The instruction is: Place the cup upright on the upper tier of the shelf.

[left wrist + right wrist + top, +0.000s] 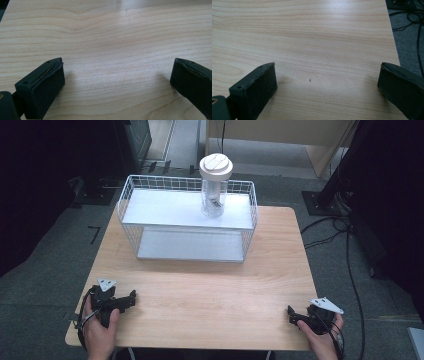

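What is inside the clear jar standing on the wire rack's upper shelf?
The clear jar on the wire rack holds a small dark object near its bottom, too small to identify. The upper part looks empty. The round white lid covers the mouth, so the opening is hidden.

The right gripper (327, 82), jaws wide apart, rests over bare wooden table (312, 37).

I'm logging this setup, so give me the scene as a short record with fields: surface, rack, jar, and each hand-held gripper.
surface: wooden table
rack: white two-tier wire shelf at the far side of the table
jar: clear jar with cream lid, upright on the rack's top tier, something dark inside
left hand-held gripper: open, nothing between its jaws, near front left corner
right hand-held gripper: open, nothing between its jaws, near front right corner
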A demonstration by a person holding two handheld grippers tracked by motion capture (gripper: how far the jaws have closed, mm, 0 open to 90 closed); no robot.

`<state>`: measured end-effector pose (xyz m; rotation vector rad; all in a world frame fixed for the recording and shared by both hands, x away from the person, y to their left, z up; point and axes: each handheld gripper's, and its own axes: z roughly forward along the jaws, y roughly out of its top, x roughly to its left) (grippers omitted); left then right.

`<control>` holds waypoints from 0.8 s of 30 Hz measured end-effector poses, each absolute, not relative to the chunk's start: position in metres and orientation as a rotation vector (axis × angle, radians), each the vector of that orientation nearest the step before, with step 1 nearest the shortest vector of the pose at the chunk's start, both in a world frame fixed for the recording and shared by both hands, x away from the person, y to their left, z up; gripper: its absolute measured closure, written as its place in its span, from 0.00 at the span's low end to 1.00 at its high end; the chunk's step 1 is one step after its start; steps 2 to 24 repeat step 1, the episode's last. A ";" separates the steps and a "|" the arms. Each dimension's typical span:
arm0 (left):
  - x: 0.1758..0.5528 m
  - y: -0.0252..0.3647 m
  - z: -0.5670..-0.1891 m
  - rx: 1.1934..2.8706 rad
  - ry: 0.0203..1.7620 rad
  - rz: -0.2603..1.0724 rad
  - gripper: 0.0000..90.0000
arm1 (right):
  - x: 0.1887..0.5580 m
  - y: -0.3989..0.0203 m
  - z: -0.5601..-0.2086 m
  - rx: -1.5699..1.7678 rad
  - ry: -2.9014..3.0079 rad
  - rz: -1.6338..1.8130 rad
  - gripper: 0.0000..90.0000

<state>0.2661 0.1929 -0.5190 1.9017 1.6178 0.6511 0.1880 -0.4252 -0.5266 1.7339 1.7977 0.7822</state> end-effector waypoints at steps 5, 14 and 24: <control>0.266 0.193 -0.519 1.902 1.618 0.651 0.00 | 0.188 -0.425 -0.527 1.735 1.797 0.782 0.02; 0.266 0.193 -0.519 1.902 1.618 0.651 0.00 | 0.188 -0.425 -0.527 1.735 1.797 0.782 0.02; 0.266 0.193 -0.519 1.902 1.618 0.651 0.00 | 0.188 -0.425 -0.527 1.735 1.797 0.782 0.02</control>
